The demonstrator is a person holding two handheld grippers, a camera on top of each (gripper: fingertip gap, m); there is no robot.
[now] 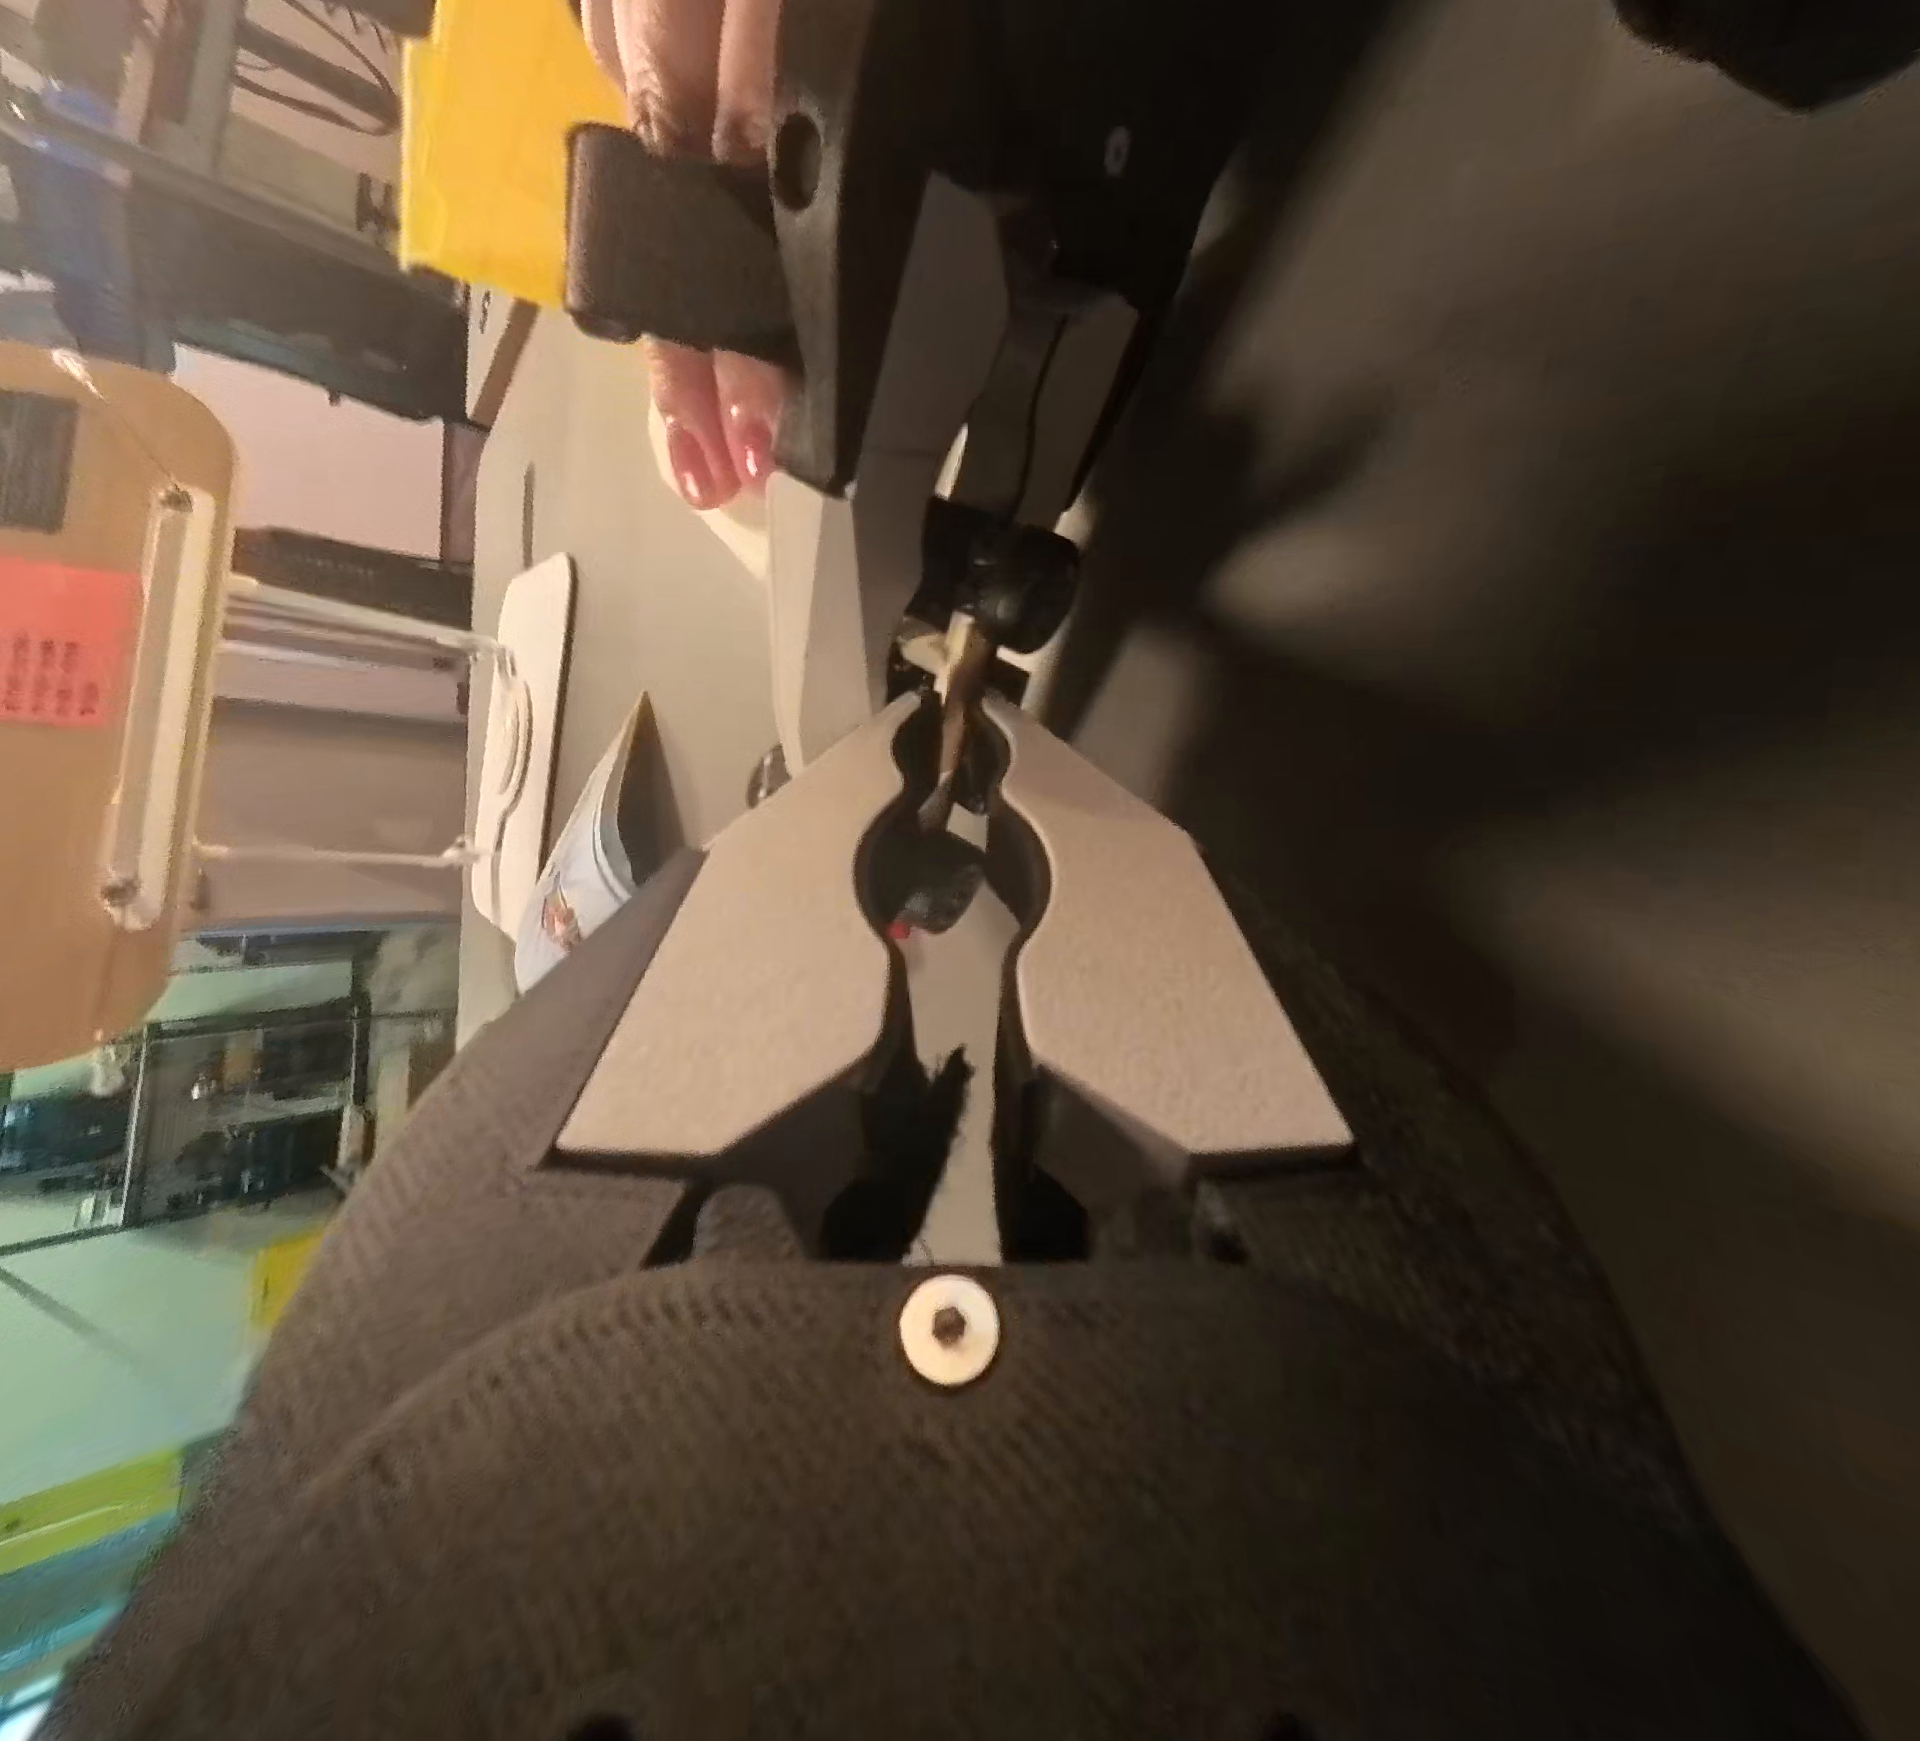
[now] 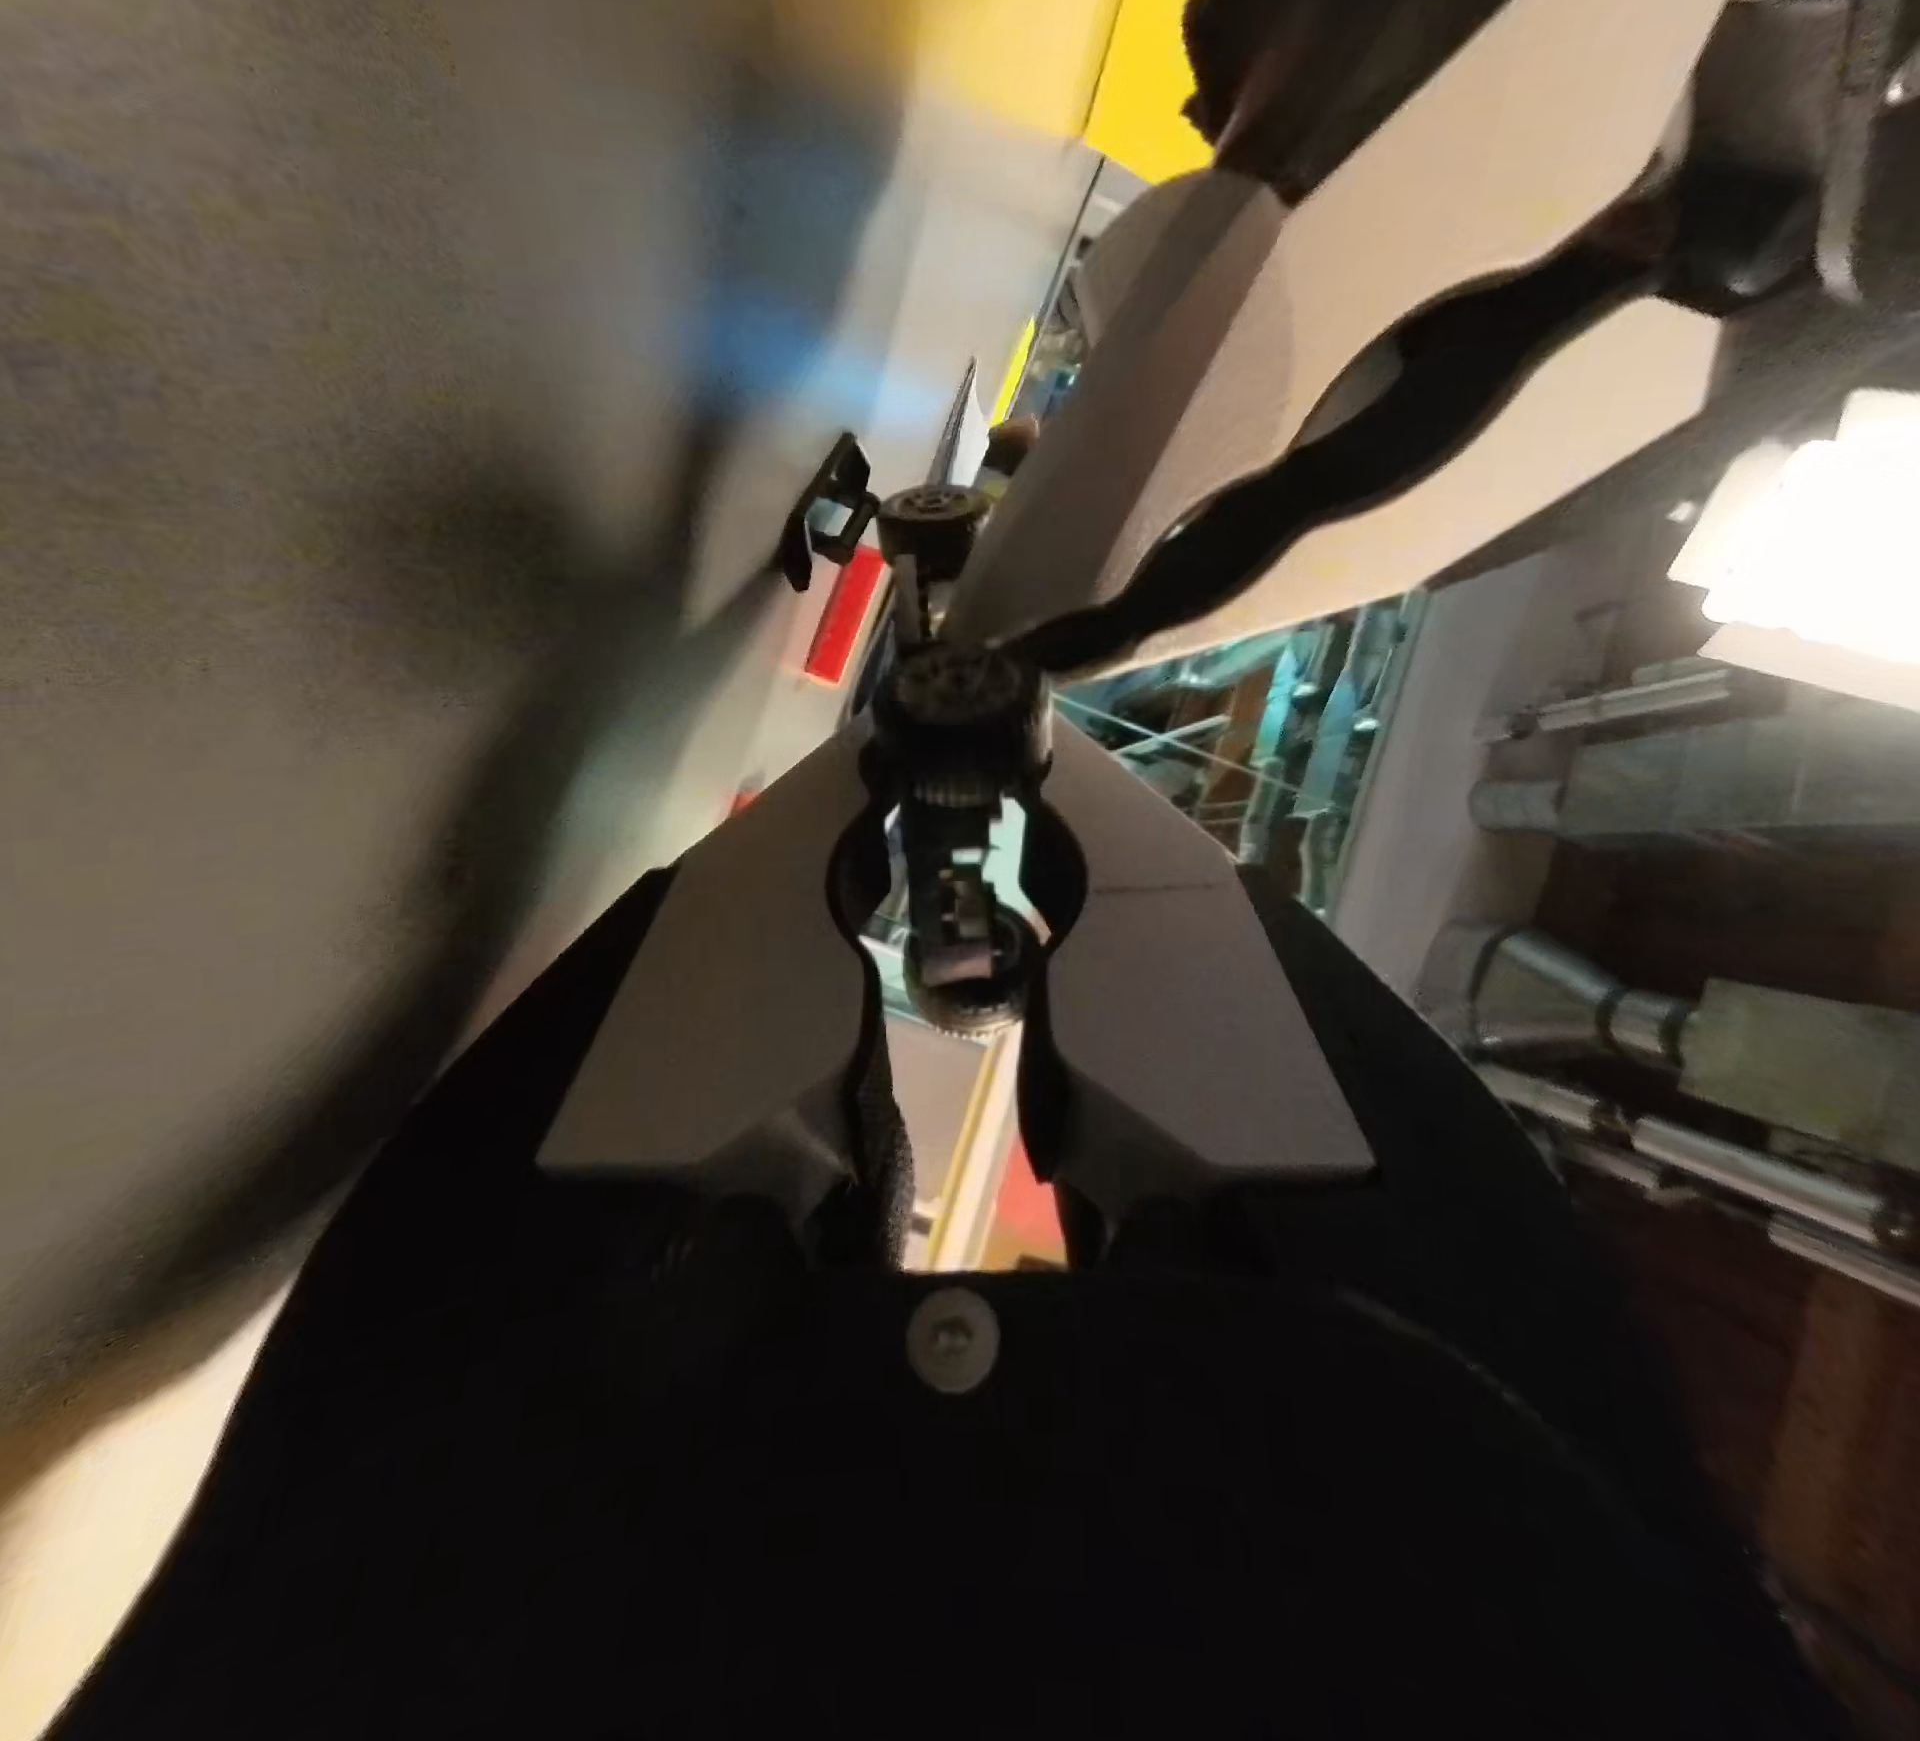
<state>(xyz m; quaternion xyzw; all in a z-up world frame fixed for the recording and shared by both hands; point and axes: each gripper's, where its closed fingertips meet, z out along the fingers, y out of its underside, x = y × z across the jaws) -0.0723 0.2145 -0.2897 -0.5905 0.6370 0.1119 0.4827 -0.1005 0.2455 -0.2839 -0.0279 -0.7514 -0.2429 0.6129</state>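
In the left wrist view my left gripper (image 1: 954,706) is shut, its grey fingertips (image 1: 1049,766) pinching a thin brownish rod (image 1: 951,735). The rod runs up to a black wheel (image 1: 1003,574) of a small black toy chassis. My right gripper (image 1: 987,595), held by a hand (image 1: 717,444), meets the left one tip to tip. In the right wrist view my right gripper (image 2: 956,735) is shut on the black wheeled toy chassis (image 2: 951,694). One wheel (image 2: 930,528) lies beyond the tips and another (image 2: 966,985) sits between the fingers. The left gripper (image 2: 1003,642) comes in from the upper right, its tips at the chassis.
A pale table (image 1: 623,444) carries a white board (image 1: 520,735) and a light packet (image 1: 592,850). A brown box with an orange label (image 1: 104,652) and a yellow sheet (image 1: 488,81) stand at the left. A red tag (image 2: 847,626), black clip (image 2: 831,522) and metal pipes (image 2: 1610,1016) also show. About 4 centimetres separates my left fingertips from my right.
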